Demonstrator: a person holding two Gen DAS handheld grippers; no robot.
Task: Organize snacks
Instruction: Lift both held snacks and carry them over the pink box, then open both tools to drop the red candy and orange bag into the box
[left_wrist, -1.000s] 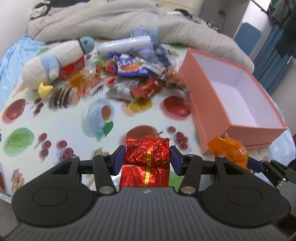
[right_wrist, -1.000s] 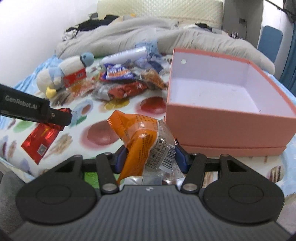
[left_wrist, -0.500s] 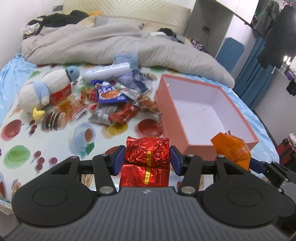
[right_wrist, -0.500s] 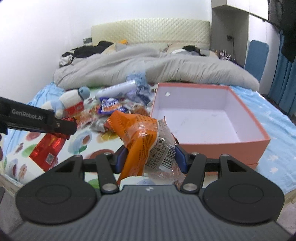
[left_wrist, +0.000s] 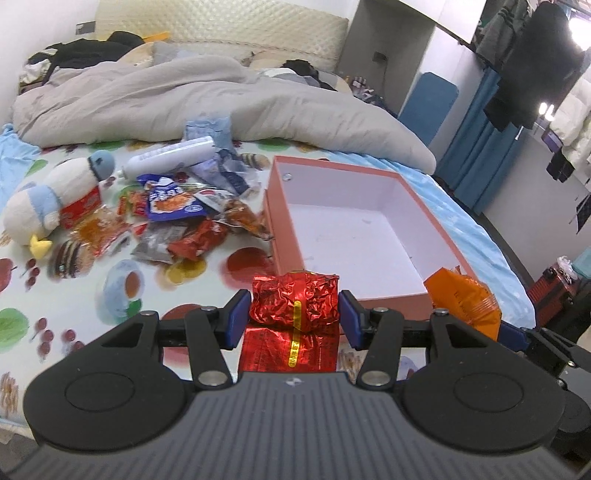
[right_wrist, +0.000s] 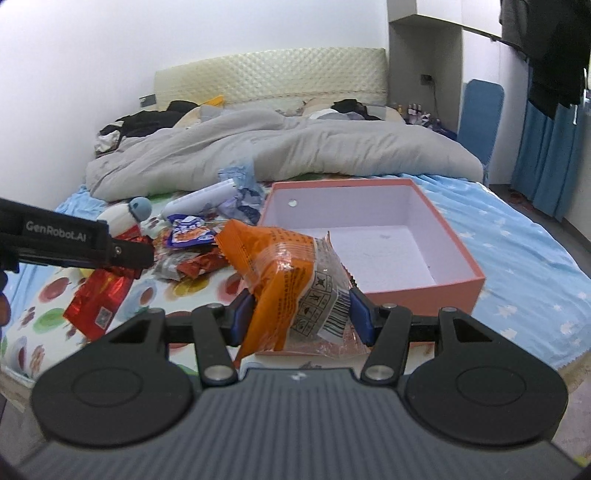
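1. Plush toy (left_wrist: 48, 199): white and pale blue with a yellow foot, lying at the far left of the bed (left_wrist: 122, 295) on its fruit-and-teacup printed sheet. A red label rests against it; its writing is too small to read.
2. Snack pile (left_wrist: 177, 221): loose packets between the plush toy and the box. A blue-and-white packet (left_wrist: 173, 201) bears print that cannot be read at this size; a white tube (left_wrist: 173, 158) lies at the far side of the pile, and red, orange and grey wrappers lie around it.
3. Left gripper (left_wrist: 294, 310): jaws partly closed, both blue pads pressing the sides of a crumpled red foil packet (left_wrist: 293, 306). A yellow strip runs down the packet; its characters are illegible. In the right wrist view the gripper's black side reads "GenRobot.AI", and a code square shows on the foil hanging below it.
4. Pink box (left_wrist: 284, 236): open, white inside, empty, on the bed to the right of the pile, with a small round hole in its far wall. Both held packets are outside it, near its front edge.
5. Right gripper (right_wrist: 301, 308): jaws partly closed on an orange packet (right_wrist: 280, 266) with a clear end, where a barcode and small square symbols show; the orange side carries fine, unreadable text.
6. Grey duvet (left_wrist: 184, 99): heaped across the far half of the bed, below a quilted headboard (right_wrist: 273, 77).
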